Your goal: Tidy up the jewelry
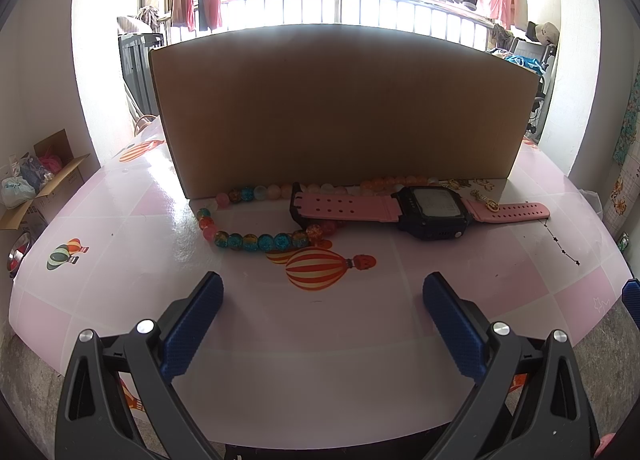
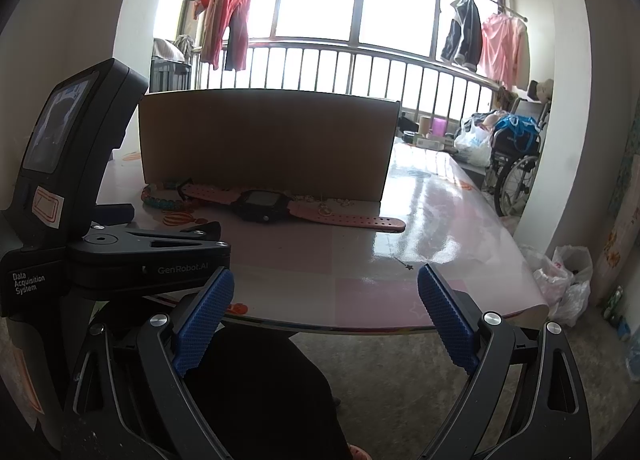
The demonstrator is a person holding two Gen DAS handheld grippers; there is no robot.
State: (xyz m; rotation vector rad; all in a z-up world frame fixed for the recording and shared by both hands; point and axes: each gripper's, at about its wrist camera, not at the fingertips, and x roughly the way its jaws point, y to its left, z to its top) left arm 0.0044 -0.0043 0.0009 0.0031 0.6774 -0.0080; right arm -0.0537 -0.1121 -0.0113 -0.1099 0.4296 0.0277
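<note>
We hold left gripper (image 1: 322, 292) and right gripper (image 2: 325, 284) jaws wide apart, empty, above table (image 1: 120, 300). Watch (image 1: 428, 210) overlaps bead necklace (image 1: 256, 240) beside cardboard box (image 1: 340, 112).

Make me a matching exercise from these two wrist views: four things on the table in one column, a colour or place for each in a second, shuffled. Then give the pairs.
Things:
1. watch
2. bead necklace
3. cardboard box
4. left gripper

Descriptions:
A. brown, standing behind the jewelry
B. pink strap, dark case
C. open, blue pads, holding nothing
D. teal, orange and pink, left of the watch case

Pairs: 1-B, 2-D, 3-A, 4-C
</note>
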